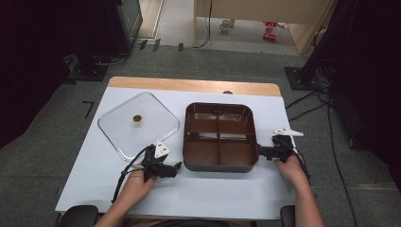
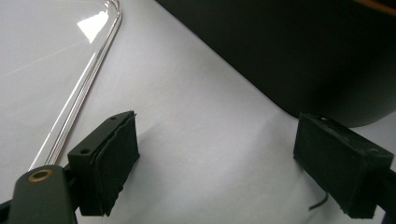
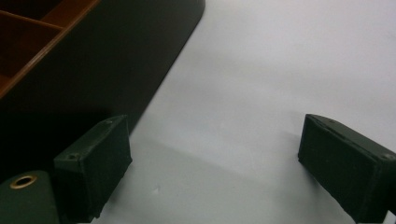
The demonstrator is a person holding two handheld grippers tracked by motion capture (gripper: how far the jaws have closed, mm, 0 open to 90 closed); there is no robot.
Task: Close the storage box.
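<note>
Left gripper [image 1: 178,166] low on the white table sheet [image 1: 222,194], jaws apart and empty, pointing right. Just ahead of those jaws, the near left corner of a brown four-compartment tray [image 1: 220,136], close but not touching. Behind and left of the jaws, a clear square lid [image 1: 138,124] with a small gold knob [image 1: 137,118], lying flat, its near corner just beside the gripper's grey plate. Right gripper [image 1: 260,151] at the tray's near right corner, pointing left; jaw state unclear.
</note>
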